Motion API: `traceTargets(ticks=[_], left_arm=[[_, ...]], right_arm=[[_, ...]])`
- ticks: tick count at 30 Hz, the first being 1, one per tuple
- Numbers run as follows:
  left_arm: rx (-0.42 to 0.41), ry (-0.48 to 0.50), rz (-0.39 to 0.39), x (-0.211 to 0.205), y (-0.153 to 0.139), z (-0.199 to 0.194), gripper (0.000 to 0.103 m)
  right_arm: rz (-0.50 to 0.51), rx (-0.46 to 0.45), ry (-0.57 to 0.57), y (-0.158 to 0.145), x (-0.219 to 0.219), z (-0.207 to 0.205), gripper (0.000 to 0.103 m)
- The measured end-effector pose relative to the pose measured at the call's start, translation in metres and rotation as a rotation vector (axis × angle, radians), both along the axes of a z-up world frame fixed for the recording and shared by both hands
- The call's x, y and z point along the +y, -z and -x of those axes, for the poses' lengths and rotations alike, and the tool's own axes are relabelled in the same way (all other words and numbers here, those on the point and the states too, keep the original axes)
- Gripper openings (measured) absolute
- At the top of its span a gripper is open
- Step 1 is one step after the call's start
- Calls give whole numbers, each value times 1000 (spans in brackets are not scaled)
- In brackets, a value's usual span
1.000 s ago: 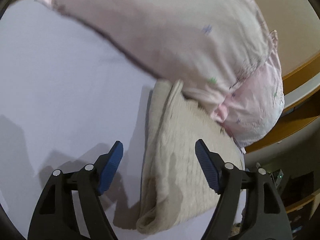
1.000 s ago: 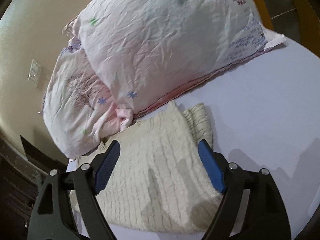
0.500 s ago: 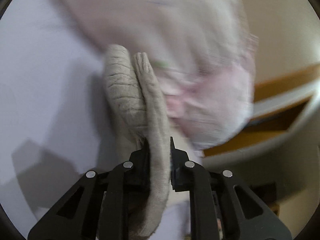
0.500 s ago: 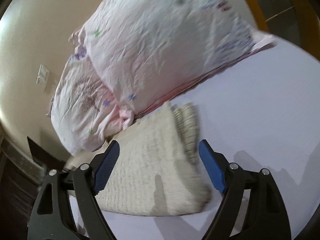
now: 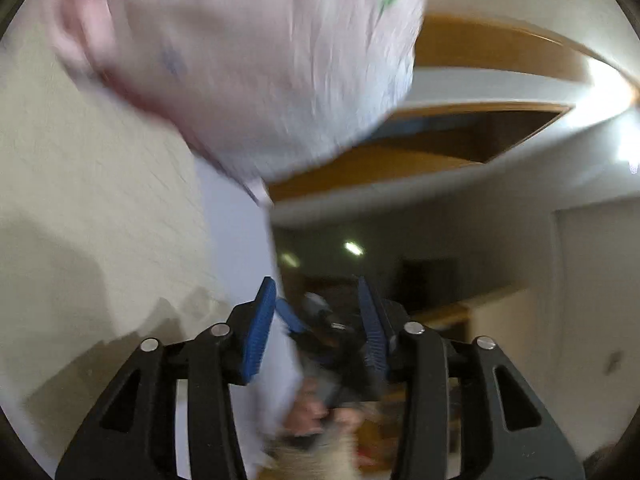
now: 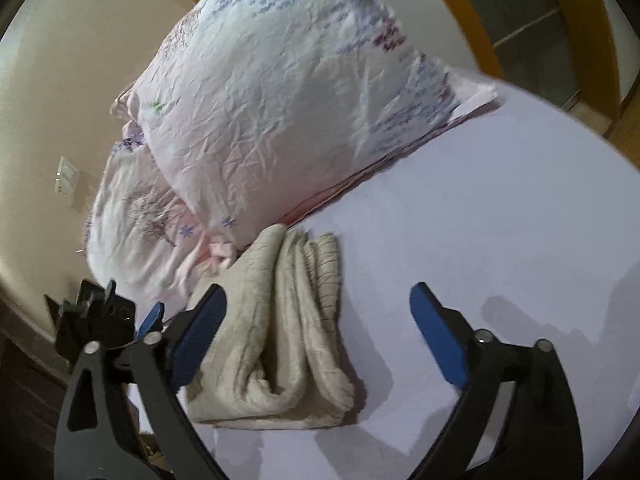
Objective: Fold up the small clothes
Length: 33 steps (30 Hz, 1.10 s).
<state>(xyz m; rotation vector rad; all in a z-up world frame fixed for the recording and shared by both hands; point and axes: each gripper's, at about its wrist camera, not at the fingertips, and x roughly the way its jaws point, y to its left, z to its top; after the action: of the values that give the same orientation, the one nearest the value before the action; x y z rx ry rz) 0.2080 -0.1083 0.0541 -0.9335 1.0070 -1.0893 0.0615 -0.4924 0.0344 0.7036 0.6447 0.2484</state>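
Folded cream knit (image 6: 280,332), long axis toward pillow (image 6: 288,92), right claw (image 6: 316,336) open

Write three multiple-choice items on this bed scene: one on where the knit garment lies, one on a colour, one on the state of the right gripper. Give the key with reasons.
1. Where does the cream knit garment lie?
A. Folded on the white sheet, against the pillows
B. Draped over the top pillow
C. Clamped in the right gripper

2. What colour are the gripper finger pads?
A. Red
B. Blue
C. Green

3. How is the right gripper set?
A. Shut on the garment
B. Shut on nothing
C. Open, holding nothing

Key: 1 A, the bundle rests on the sheet with its far end touching the floral pillow. 2 B, both pads show blue against the black frame. 3 C, the pads stand wide apart, with the garment lying on the sheet beyond them.
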Motion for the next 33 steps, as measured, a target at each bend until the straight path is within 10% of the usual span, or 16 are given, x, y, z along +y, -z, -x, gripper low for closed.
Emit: traceTargets(ticks=[6, 14, 18, 22, 29, 33], left_arm=[[-96, -200, -419, 73, 4, 4, 70], [4, -111, -479, 44, 54, 5, 79], [-24, -136, -493, 33, 57, 5, 65], [-91, -135, -473, 57, 37, 15, 45], [-254, -247, -734, 121, 13, 42, 55], [-317, -338, -811, 144, 8, 67, 70]], right_arm=[[-43, 200, -211, 22, 38, -63, 96], [-31, 263, -283, 39, 71, -90, 97], [-49, 217, -286, 47, 79, -79, 44], [-38, 125, -329, 32, 100, -62, 32], [118, 119, -457, 28, 183, -63, 49], [135, 37, -257, 4, 166, -48, 61]])
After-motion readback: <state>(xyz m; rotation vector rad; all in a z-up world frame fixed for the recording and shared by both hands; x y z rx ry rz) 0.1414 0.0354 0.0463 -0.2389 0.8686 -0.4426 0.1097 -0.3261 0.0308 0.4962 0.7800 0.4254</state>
